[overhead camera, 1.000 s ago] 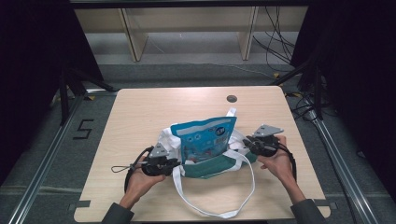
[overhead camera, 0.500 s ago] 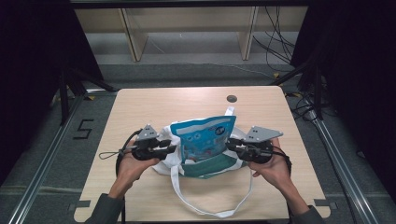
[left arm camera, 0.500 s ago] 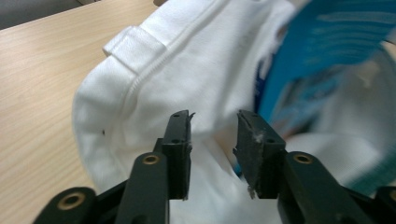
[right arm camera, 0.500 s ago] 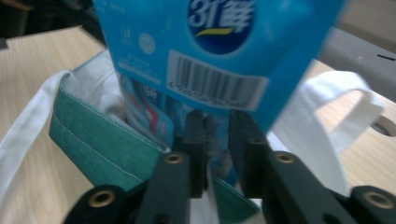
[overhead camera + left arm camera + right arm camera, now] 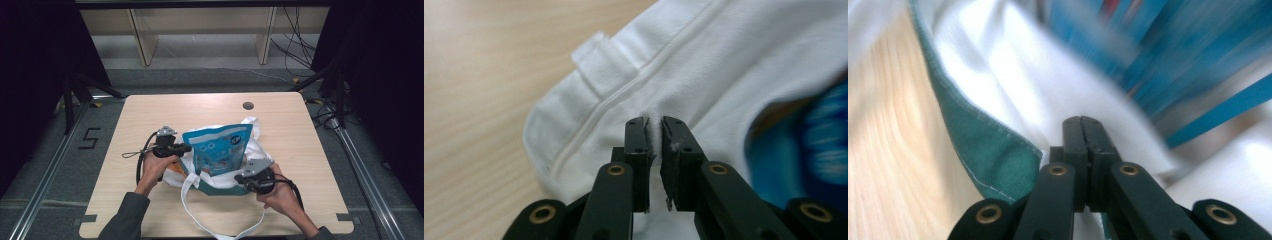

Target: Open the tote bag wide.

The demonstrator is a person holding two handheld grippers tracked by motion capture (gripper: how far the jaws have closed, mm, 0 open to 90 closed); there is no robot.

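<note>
- Your left gripper [image 5: 653, 122] has just been closing; it now pinches a fold of the white cloth bag [image 5: 704, 65] near its hem.
- Your right gripper [image 5: 1083, 122] has just closed fully on the bag's white fabric, beside the green edge [image 5: 993, 150].
- The bag [image 5: 252, 150] lies mid-bench [image 5: 150, 115] between your two hands.
- The blue pouch [image 5: 217, 147] stands upright in the bag's mouth.
- One long white strap [image 5: 192, 207] loops toward the bench's near edge.
</note>
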